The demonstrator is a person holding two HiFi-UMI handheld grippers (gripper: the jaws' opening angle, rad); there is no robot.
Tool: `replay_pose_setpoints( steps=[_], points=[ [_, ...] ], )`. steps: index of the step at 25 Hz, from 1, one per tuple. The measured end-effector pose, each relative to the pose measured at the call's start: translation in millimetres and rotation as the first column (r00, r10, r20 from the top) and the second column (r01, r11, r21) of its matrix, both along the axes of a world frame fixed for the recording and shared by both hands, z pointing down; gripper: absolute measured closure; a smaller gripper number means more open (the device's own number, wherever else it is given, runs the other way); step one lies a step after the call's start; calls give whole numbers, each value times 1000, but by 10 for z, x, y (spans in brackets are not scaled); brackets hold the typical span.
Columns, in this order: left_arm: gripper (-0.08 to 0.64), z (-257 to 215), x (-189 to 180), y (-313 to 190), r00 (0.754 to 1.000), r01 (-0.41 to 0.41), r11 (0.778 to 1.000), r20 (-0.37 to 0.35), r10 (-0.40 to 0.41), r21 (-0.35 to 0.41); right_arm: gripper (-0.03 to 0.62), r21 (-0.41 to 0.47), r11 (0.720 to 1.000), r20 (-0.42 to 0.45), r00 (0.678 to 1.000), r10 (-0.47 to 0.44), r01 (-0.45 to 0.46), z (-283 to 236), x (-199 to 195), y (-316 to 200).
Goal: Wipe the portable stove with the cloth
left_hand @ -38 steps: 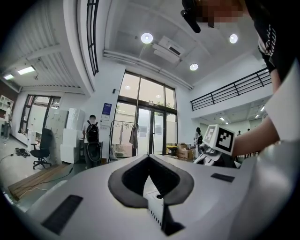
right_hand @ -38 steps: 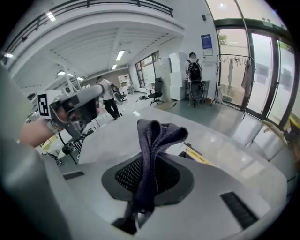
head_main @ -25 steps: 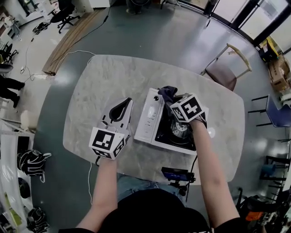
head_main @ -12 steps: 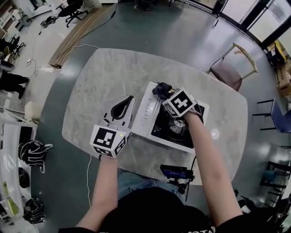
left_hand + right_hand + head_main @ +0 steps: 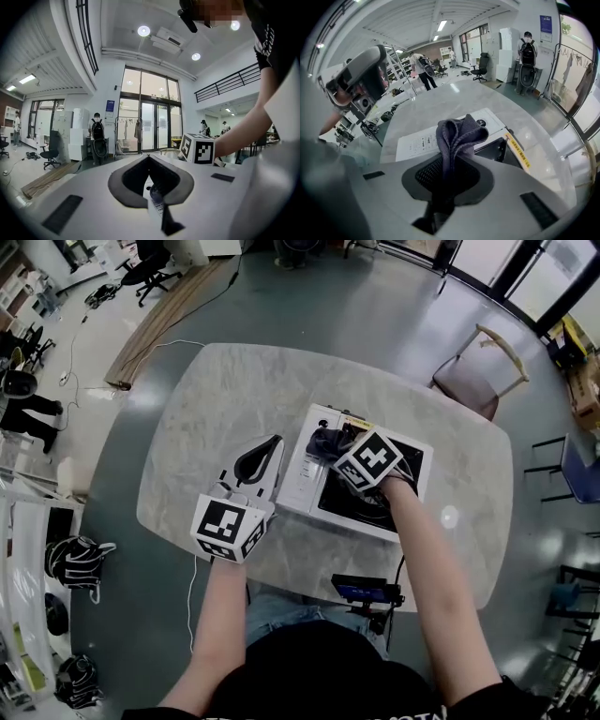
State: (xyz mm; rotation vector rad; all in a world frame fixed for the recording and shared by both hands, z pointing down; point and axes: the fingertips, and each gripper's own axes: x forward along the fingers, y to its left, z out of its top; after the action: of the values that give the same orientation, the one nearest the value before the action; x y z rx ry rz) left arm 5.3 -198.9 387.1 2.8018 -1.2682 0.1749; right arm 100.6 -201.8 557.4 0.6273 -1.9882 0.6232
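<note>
The right gripper is clenched on the dark cloth, which sits on the far left part of the portable stove in the middle of the marble table. The left gripper is closed on nothing, just left of the stove. The cloth looks soft, light and limp, so I think a bunched fold is the right place to hold it. The print on the stove's white panel and yellow strip is too small to read.
</note>
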Motion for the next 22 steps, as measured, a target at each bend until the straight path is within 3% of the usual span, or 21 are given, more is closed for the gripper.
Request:
replay_pose_setpoints(
  steps=[8, 17, 20, 22],
  points=[
    [549, -66, -176, 98, 1000, -13, 1000, -2, 13, 18, 528, 7, 991, -70, 989, -129, 130, 33, -159, 344],
    [549, -228, -275, 117, 1000, -23, 998, -4, 23, 57, 528, -32, 924, -99, 918, -383, 382, 22, -335, 666],
    [549, -253, -316, 83, 1000, -19, 998, -3, 19, 65, 526, -17, 924, -71, 922, -381, 381, -20, -360, 638],
    [549, -272, -324, 51, 1000, -19, 997, -3, 20, 71, 528, -3, 948, 32, 948, -318, 318, -146, -367, 571]
  ],
)
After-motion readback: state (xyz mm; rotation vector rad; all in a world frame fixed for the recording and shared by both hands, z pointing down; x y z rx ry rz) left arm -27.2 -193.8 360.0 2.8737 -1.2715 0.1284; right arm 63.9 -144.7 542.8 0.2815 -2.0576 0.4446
